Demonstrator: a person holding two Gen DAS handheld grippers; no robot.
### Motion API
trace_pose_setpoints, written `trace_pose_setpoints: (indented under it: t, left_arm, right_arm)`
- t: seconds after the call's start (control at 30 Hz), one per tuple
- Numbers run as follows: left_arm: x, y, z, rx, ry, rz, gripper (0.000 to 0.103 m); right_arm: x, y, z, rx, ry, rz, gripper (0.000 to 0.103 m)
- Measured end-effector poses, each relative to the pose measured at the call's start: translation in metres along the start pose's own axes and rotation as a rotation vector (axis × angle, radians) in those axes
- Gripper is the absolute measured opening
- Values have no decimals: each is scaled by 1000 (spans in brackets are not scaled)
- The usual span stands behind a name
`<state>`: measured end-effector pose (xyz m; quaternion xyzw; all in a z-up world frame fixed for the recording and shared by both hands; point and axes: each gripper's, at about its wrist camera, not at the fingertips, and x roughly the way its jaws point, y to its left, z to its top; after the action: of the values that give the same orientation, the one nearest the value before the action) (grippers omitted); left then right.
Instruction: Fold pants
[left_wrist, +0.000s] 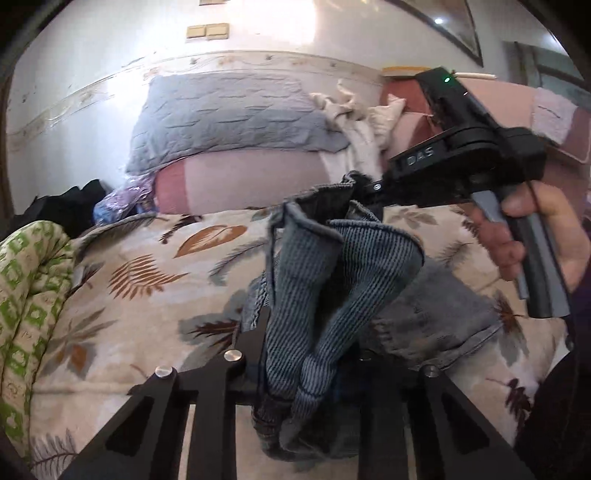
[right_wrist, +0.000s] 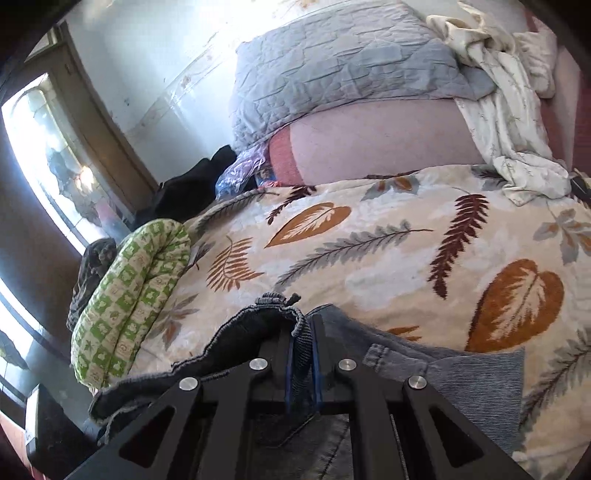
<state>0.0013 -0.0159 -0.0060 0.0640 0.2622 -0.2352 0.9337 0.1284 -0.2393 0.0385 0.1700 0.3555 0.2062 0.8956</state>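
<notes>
Where pants (left_wrist: 306, 295) bunch, left gripper (left_wrist: 295, 369) fingertips hidden

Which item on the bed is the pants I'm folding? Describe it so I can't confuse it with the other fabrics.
Start at the leaf-print blanket covering the bed. The pants hang over its near part, pinched by the right gripper. They are the only blue-grey denim, with ribbed cuffs, unlike the green checked quilt and grey pillow.
</notes>
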Motion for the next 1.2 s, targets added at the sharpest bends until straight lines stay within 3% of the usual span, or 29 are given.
trace_pose_setpoints:
  t: [0.17, 0.47, 0.8, 1.03, 1.13, 1.2]
  left_arm:
    - [6, -31, 9, 30, 0, -41, 25]
    - [36, -115, 15, 156, 33, -146, 25]
    - [69, -172, 12, 224, 94, -205, 25]
    - [93, -199, 0, 309, 167, -179, 26]
    - [100, -205, -9, 350, 202, -160, 32]
    - [98, -210, -9, 387, 202, -150, 41]
  right_arm:
    - [-9, -24, 1, 33, -11, -30, 8]
    - [-31, -100, -4, 153, -6, -66, 8]
    - [-33, -169, -22, 232, 29, -127, 8]
    - [-24, -204, -35, 286, 72, -87, 12]
    - [-24, -213, -38, 304, 101, -96, 17]
    - [-32, -215, -37, 316, 91, -87, 26]
